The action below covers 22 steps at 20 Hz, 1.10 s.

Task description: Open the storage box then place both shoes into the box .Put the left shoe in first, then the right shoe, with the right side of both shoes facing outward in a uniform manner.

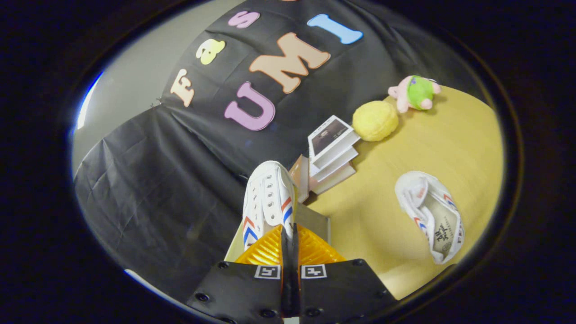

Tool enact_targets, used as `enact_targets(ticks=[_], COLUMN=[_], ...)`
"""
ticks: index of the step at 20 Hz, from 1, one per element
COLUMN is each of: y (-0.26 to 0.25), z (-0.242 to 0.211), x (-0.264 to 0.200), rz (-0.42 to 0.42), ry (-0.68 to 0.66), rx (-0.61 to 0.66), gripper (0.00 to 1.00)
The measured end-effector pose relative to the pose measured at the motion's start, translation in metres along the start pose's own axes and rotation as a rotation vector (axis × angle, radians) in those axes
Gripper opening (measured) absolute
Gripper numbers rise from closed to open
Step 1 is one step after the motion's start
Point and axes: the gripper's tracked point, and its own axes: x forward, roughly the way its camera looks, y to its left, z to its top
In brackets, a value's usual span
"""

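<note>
My gripper (288, 235) is shut on a white shoe (267, 198) with red and blue stripes. The fingers (265, 250) pinch it at the heel end, and its toe points away from me, lifted in front of the black cloth wall. A second white shoe (431, 215) lies on its side on the yellow table (382, 234), off to the right of the fingers, with its opening and insole facing me. Just under and to the right of the held shoe shows a grey panel (316, 221), seemingly part of the storage box; most of it is hidden by the fingers.
A stack of books (332, 153) stands beyond the held shoe near the wall. Behind the books sit a yellow plush ball (375, 120) and a pink and green plush toy (416, 93). The table's left edge runs beneath the shoe.
</note>
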Motion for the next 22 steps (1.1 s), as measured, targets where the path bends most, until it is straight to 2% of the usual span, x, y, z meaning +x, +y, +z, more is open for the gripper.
enact_targets(ticks=[3,6,8,10,13,16,18,20,22], y=[0.033,0.039,0.045,0.048,0.052,0.053,0.054,0.066,0.095], z=[-0.021,-0.051,-0.055,-0.067,-0.105,-0.129,-0.134,-0.136,-0.139], x=[0.019,0.041,0.052,0.064,0.082,0.093,0.094,0.087,0.080], rz=[-0.002,-0.098,-0.156,-0.195,-0.241,-0.288,-0.298,-0.239,-0.108], ry=[0.069,0.165,0.177,0.212,0.324,0.355,0.355,0.382,0.390], rx=[-0.008,-0.069,-0.092,-0.134,-0.091,-0.128,-0.135,-0.143,-0.128], gripper=[0.03,0.03,0.03,0.03,0.03,0.03,0.04,0.06,0.44])
